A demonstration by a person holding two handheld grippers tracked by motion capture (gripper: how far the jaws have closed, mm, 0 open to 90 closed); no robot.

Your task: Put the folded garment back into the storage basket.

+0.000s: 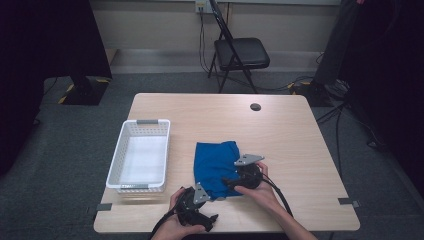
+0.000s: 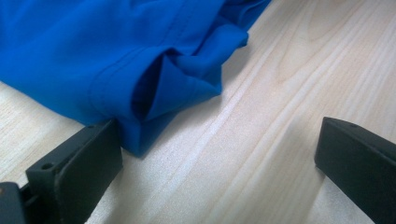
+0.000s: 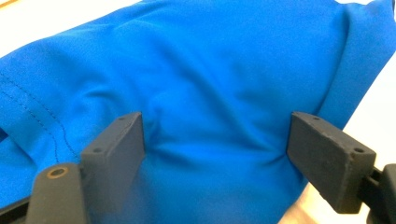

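- Blue garment [image 1: 216,167], folded, lay on the light wooden surface [image 1: 280,125], just right of the white plastic basket [image 1: 140,155].
- Left claw [image 2: 219,154] stood open at the garment's near corner; one jaw touched the hem, with bare wood between the jaws.
- Right claw [image 3: 215,144] stood open, its jaws set wide against the bunched fabric without clamping it.
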